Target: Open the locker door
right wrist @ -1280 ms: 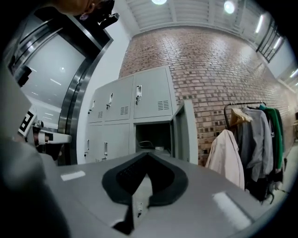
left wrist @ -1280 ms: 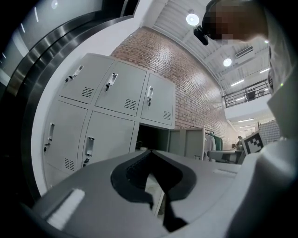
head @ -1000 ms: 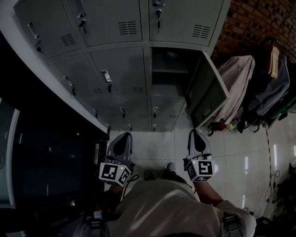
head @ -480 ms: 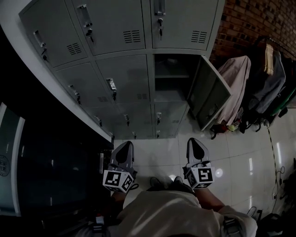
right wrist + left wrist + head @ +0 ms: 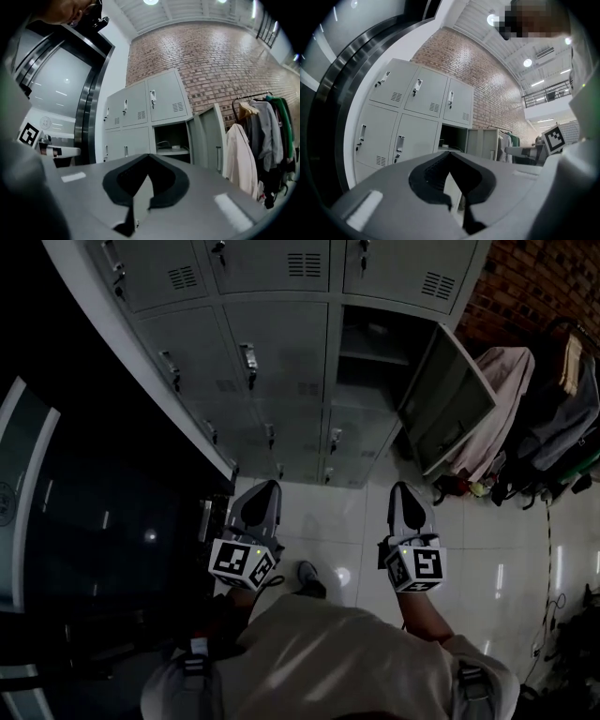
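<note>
The grey locker bank point(image 5: 281, 343) stands ahead of me. One middle-row door point(image 5: 450, 399) on the right column hangs swung out to the right, showing a dark compartment point(image 5: 370, 348) with a shelf. The same open door point(image 5: 208, 136) and compartment point(image 5: 171, 140) appear in the right gripper view, and the door point(image 5: 480, 143) in the left gripper view. My left gripper point(image 5: 265, 487) and right gripper point(image 5: 403, 487) hover over the floor, well short of the lockers. Both are shut and hold nothing, their tips point(image 5: 450, 152) point(image 5: 149, 155) meeting in a point.
A clothes rack point(image 5: 558, 390) with dark coats and a pale coat point(image 5: 497, 385) stands right of the open door, against a brick wall point(image 5: 534, 277). A dark glass wall point(image 5: 84, 521) runs along the left. Glossy floor tiles point(image 5: 328, 521) lie between me and the lockers.
The head view has swung, so the lockers sit higher and further right in the frame. Both grippers keep their place before the body, still shut. The door stays open.
</note>
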The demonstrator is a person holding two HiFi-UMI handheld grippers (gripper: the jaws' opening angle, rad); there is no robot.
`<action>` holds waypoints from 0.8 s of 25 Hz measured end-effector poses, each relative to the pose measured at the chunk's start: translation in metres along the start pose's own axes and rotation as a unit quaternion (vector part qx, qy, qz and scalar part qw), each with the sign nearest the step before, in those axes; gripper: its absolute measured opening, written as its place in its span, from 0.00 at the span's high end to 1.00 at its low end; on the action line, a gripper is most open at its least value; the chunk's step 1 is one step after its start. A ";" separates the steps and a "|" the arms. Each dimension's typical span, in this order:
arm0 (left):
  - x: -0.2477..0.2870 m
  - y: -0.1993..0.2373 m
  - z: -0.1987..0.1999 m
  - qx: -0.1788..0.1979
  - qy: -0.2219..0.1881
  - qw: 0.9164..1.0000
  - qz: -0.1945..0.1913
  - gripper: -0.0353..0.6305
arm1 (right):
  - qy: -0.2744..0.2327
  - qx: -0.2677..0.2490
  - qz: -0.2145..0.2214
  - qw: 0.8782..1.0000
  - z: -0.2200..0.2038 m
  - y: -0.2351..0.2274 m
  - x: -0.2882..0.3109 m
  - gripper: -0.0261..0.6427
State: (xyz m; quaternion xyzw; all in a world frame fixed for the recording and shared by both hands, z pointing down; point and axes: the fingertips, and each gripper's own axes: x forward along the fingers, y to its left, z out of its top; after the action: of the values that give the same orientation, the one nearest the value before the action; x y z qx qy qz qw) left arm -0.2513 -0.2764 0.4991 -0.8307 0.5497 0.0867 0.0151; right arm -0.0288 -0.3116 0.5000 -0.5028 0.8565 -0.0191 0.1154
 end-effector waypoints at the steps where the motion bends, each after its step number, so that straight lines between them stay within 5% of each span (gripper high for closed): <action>1: 0.000 -0.008 -0.001 0.001 -0.001 1.000 0.000 0.95 | -0.008 0.005 0.001 1.000 0.003 -0.003 -0.006 0.96; 11: -0.045 -0.157 -0.002 0.018 -0.003 1.000 -0.017 0.95 | -0.004 0.005 0.004 1.000 0.024 -0.035 -0.150 0.96; 20: -0.097 -0.254 -0.007 0.045 0.016 0.999 0.019 0.95 | 0.012 -0.004 0.011 1.000 0.047 -0.065 -0.253 0.96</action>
State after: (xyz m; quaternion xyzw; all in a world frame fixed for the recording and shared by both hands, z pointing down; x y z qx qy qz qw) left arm -0.0549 -0.0890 0.5035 -0.8198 0.5691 0.0488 0.0414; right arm 0.1554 -0.1206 0.5095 -0.4932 0.8635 -0.0208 0.1033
